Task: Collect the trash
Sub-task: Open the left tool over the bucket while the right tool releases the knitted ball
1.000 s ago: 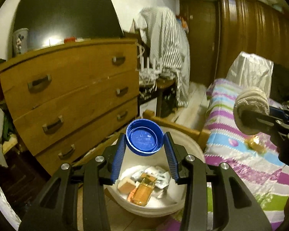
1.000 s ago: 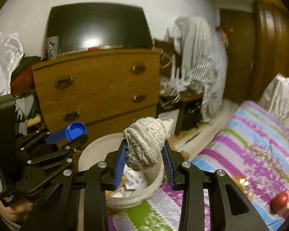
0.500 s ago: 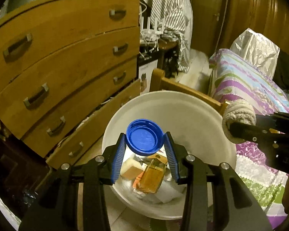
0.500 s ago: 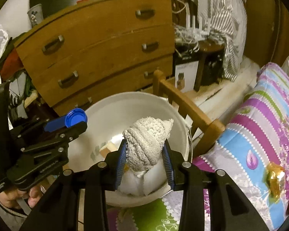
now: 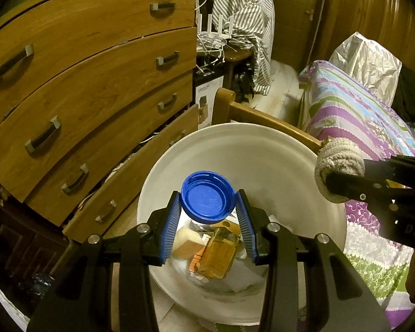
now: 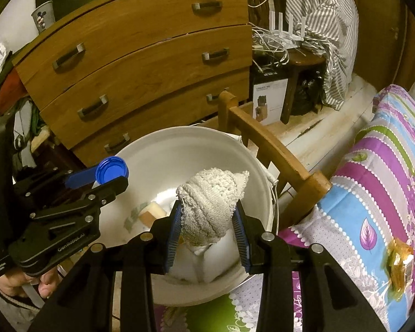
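Note:
My left gripper (image 5: 207, 210) is shut on a blue plastic lid (image 5: 207, 195) and holds it over the open white bucket (image 5: 262, 149). My right gripper (image 6: 207, 218) is shut on a rolled beige knitted cloth (image 6: 210, 199), also above the bucket (image 6: 163, 144). The bucket holds trash: an amber wrapper (image 5: 217, 254), a beige block (image 5: 186, 242) and white paper. The lid (image 6: 112, 170) and cloth (image 5: 337, 163) each show in the other wrist's view.
A wooden chest of drawers (image 5: 91, 83) stands close behind the bucket. A wooden bed frame rail (image 6: 274, 155) and a striped bedspread (image 6: 387, 179) lie to the right, with an amber wrapper (image 6: 398, 262) on the bed. A stool with cables (image 6: 298, 52) stands beyond.
Both grippers have moved forward and tilted down over the bucket, still holding the lid and the cloth. The bucket now fills more of both views.

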Demonstrator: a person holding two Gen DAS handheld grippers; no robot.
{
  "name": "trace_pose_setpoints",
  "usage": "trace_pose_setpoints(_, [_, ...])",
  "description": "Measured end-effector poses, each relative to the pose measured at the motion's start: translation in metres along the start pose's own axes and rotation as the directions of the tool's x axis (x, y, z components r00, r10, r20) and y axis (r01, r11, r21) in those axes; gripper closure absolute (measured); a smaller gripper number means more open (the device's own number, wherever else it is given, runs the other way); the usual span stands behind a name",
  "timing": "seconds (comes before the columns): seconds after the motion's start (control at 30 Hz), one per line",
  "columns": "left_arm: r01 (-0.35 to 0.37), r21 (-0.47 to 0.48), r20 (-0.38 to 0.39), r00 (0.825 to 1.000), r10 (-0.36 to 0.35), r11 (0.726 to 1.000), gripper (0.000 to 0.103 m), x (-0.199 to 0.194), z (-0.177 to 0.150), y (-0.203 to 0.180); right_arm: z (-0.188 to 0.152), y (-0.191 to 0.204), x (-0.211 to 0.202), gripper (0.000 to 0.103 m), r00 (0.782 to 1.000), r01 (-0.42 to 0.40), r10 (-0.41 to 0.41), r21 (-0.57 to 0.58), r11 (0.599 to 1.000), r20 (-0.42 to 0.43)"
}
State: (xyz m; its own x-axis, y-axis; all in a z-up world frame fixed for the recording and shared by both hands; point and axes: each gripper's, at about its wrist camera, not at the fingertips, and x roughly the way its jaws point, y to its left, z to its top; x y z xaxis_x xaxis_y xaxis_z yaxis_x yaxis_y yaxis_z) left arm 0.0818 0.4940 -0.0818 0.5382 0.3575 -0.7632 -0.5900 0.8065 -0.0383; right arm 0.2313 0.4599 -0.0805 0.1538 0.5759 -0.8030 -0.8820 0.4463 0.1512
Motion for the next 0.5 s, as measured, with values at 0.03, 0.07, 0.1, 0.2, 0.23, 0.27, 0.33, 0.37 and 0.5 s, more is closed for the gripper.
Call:
trace_pose_setpoints(0.03, [-0.002, 0.0, 0.0, 1.0, 0.002, 1.0, 0.064, 0.0, 0.0, -0.001, 0.0, 0.0, 0.0, 0.066, 1.0, 0.0, 0.0, 0.001, 1.0, 0.001])
trace_pose_setpoints(0.07, [-0.002, -0.001, 0.0, 1.0, 0.002, 1.0, 0.064, 0.001, 0.001, -0.002, 0.0, 0.0, 0.0, 0.065, 1.0, -0.001, 0.001, 0.0, 1.0, 0.001])
trace_pose_setpoints(0.1, [-0.003, -0.001, 0.0, 1.0, 0.003, 1.0, 0.064, 0.001, 0.001, -0.002, 0.0, -0.001, 0.0, 0.065, 1.0, -0.001, 0.001, 0.0, 1.0, 0.001])
trace_pose_setpoints(0.2, [-0.008, -0.002, 0.004, 1.0, 0.008, 1.0, 0.064, 0.001, 0.0, -0.002, 0.0, 0.0, -0.001, 0.065, 1.0, 0.0, 0.0, -0.001, 1.0, 0.002])
trace_pose_setpoints(0.23, [-0.01, -0.003, 0.004, 1.0, 0.01, 1.0, 0.064, 0.0, 0.001, -0.002, 0.001, -0.001, -0.002, 0.063, 1.0, -0.002, 0.002, 0.001, 1.0, 0.002])
trace_pose_setpoints(0.27, [-0.015, -0.002, 0.005, 1.0, 0.015, 1.0, 0.058, 0.0, 0.001, -0.002, 0.001, -0.001, -0.002, 0.059, 1.0, -0.002, 0.002, 0.002, 1.0, 0.004])
trace_pose_setpoints(0.33, [-0.029, -0.008, 0.015, 0.999, 0.029, 1.0, 0.03, -0.001, 0.0, 0.001, 0.001, -0.004, -0.006, 0.042, 1.0, -0.008, 0.008, 0.018, 1.0, 0.022])
trace_pose_setpoints(0.37, [-0.04, -0.01, 0.026, 0.999, 0.04, 0.999, 0.024, -0.003, 0.0, 0.003, 0.001, -0.005, -0.009, 0.042, 0.999, -0.012, 0.011, 0.026, 1.0, 0.031])
trace_pose_setpoints(0.5, [-0.058, -0.023, 0.042, 0.997, 0.059, 0.998, 0.022, -0.008, -0.003, 0.008, 0.0, -0.008, -0.024, 0.042, 0.998, -0.017, 0.014, 0.041, 0.999, 0.068])
